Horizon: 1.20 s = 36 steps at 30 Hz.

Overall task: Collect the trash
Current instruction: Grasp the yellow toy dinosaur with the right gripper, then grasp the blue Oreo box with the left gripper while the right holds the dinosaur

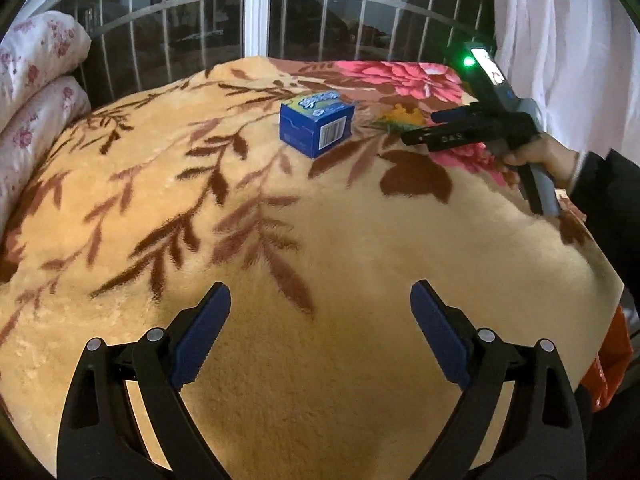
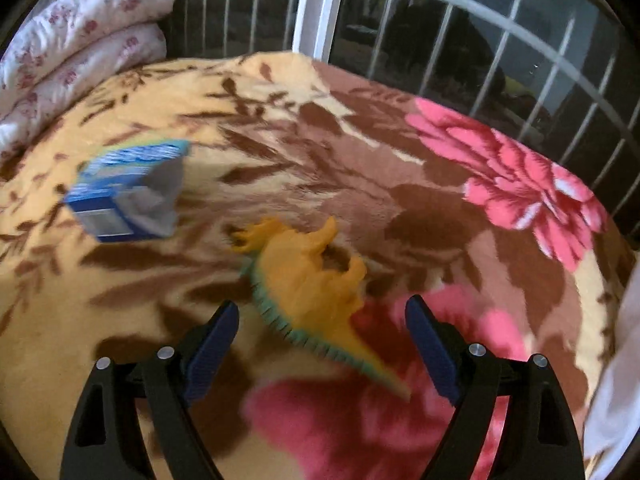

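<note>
Nothing is collected yet: the blue carton and the toy dinosaur are left lying on the bed's blanket. The left gripper and the right gripper are both held with fingers apart, empty.

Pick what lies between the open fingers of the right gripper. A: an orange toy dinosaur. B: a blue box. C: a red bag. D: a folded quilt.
A: in the right wrist view the orange toy dinosaur lies on the blanket with its tail between the spread fingers of the right gripper, while the blue box sits further off to the left.
</note>
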### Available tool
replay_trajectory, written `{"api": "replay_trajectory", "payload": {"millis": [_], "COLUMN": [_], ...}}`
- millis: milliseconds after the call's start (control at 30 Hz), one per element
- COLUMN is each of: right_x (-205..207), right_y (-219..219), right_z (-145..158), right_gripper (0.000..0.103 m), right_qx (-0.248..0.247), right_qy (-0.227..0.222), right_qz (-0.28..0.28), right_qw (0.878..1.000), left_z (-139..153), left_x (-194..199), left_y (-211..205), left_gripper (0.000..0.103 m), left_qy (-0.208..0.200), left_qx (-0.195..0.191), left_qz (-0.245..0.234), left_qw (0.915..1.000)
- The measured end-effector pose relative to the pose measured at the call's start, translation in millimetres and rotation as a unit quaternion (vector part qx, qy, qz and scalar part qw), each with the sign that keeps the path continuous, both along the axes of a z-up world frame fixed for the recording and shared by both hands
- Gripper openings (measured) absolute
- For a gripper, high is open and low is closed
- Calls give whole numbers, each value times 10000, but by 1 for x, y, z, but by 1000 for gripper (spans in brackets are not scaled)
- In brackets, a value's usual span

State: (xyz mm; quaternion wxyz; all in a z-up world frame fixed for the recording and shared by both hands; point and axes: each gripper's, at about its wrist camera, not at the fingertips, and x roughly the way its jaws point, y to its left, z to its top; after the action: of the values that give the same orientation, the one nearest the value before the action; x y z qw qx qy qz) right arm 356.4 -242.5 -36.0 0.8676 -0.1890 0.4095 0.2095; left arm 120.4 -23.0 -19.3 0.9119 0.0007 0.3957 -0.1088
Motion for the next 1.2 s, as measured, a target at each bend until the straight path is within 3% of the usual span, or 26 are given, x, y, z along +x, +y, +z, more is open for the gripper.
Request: {"api": "replay_trajectory", "payload": {"millis": [100,200,233,333,433,533,700,867,933,1000,1100,1200], "right_x": [20,25,22,5,-14,-47,-125,-208,-228,-240,-249,-246], "right_y": [0,0,2,13,15,9,-17,-40,-46,-51,-62,-75], "right_z": [-8,-12,-10,-6,4,22,47,53,53,53,53,51], "right_gripper": [79,57,55,54,54,54,54,54,54,54,54,54], "right_qx": [203,550,579,357,523,964,1997,2658,2764,2702,2541,2618], "right_qy": [161,404,374,154,186,162,20,-175,-186,-275,-441,-432], "right_qz": [46,27,-33,-209,-435,-601,-892,-1272,-1361,-1452,-1629,-1805], "right_qw": [9997,9977,9976,9990,9975,9934,9758,9554,9512,9514,9523,9471], "left_z": [-6,-8,-7,-9,-10,-2,17,14,4,-4,-3,-5], "left_x": [3,5,6,7,12,22,64,116,136,152,176,195], "left_y": [-1,-1,-2,-4,-7,-10,-19,-22,-23,-22,-19,-25], "left_gripper": [89,89,89,89,89,89,89,89,89,89,89,89], "left_qy": [24,62,63,50,165,178,-52,-244,-306,-308,-344,-445], "left_qx": [99,80,80,106,173,212,514,769,1125,1241,888,868], "left_qz": [9,-20,-11,-49,-94,-195,-643,-1688,-1851,-1980,-1972,-1810], "left_qw": [9999,9999,9999,9999,9997,9994,9966,9823,9758,9718,9757,9786]}}
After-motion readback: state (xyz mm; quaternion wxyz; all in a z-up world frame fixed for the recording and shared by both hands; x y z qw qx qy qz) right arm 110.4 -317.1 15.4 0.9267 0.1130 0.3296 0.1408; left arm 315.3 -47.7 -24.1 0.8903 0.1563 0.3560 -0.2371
